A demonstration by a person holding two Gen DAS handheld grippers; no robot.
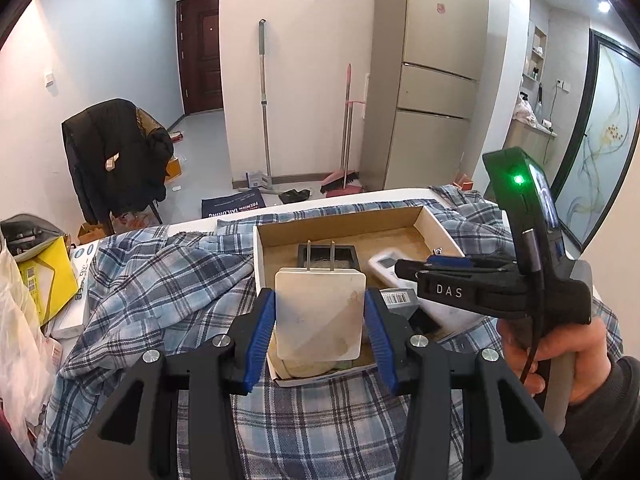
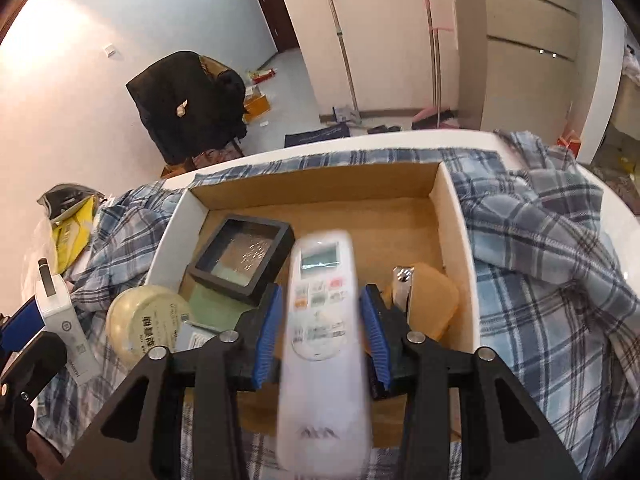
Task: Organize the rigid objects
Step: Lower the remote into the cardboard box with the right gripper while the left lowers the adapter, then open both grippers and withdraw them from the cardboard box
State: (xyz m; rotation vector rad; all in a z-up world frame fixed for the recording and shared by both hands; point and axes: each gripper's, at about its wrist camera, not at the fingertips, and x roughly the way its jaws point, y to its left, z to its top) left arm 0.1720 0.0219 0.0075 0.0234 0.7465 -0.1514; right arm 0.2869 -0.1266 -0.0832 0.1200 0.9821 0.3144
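My left gripper (image 1: 319,300) is shut on a white plug adapter (image 1: 320,316), prongs pointing up, held just above the near end of an open cardboard box (image 1: 436,224). In the right wrist view a white remote control (image 2: 320,320) lies lengthwise between the blue pads of my right gripper (image 2: 321,296). The remote is blurred and narrow gaps show at both pads, so the jaws stand open. It hangs over the box (image 2: 456,216). Inside lie a black square case (image 2: 244,260), a round yellowish tin (image 2: 148,320) and a nail clipper (image 2: 402,284) on a tan pad (image 2: 436,304).
The box rests on a blue plaid cloth (image 2: 540,240) over a white table (image 2: 280,152). A yellow bag (image 1: 44,276) and papers crowd the left edge. A hand (image 1: 560,344) holds the right gripper (image 1: 404,270). A chair with a black jacket (image 1: 116,152) stands beyond.
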